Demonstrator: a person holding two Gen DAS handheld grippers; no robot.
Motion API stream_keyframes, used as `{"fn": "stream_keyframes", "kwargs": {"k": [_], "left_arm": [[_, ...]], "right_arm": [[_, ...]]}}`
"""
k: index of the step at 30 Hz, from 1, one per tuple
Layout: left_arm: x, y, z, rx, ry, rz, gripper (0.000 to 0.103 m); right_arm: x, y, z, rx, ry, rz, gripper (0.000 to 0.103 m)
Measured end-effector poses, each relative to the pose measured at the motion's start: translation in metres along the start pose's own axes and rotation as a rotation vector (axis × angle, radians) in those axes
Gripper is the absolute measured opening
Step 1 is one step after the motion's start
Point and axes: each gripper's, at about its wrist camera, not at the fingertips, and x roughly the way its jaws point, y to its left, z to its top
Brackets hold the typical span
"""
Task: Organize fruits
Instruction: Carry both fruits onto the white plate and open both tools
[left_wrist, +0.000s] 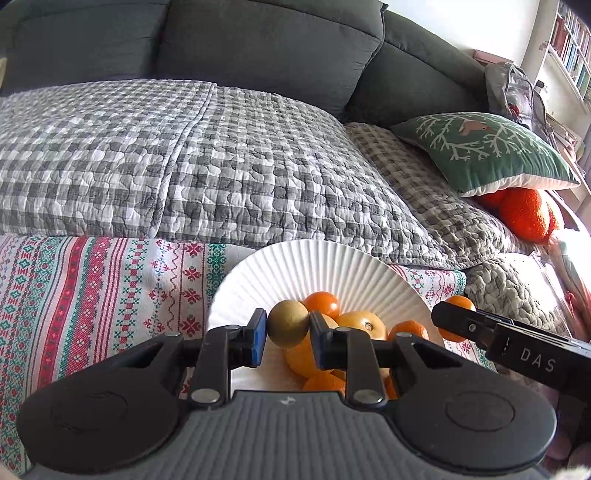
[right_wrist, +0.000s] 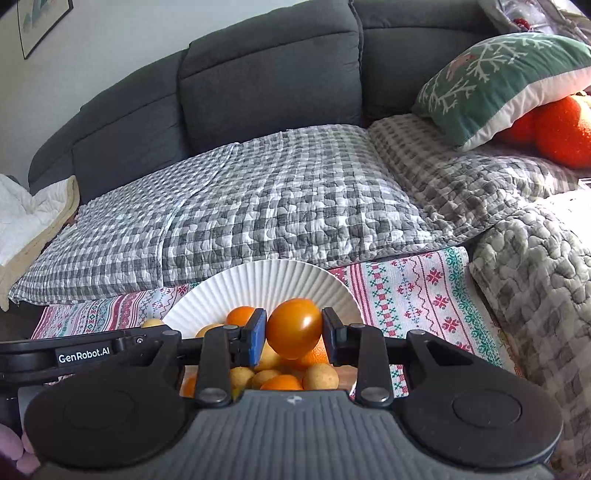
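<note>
Grey sofa (right_wrist: 269, 74), checked quilt (right_wrist: 258, 206) — left fingers (left_wrist: 260, 334) pinching brown fruit (left_wrist: 288, 328), right fingers (right_wrist: 258, 334) an orange (right_wrist: 294, 328).

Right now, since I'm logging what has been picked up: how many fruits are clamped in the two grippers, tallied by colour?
olive-brown round fruit, in the left gripper: 1
glossy orange round fruit, in the right gripper: 1
Total: 2
</note>
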Motion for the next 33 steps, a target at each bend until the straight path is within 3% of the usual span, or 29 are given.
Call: {"fn": "stream_keyframes", "kwargs": {"k": [12,24,27,33], "left_arm": [[0.042,0.005,0.013,-0.009,0.054,0.021,0.018],[0.046,0.008,0.01,-0.013,0.055,0.021,0.02],[0.042,0.008,0.009,-0.015,0.049,0.027,0.026],[0.026,0.002,0.009,0.029,0.013,0.072,0.051]], "right_arm": [[0.04,-0.008,0.011,0.007,0.081,0.012,0.029],[0.048,0.004,0.011,-0.07,0.1,-0.021,0.03],[0.042,0.002,0.013,-0.055,0.087,-0.024,0.032],[0.03,0.0,0.014,-0.011,0.073,-0.035,0.05]]}}
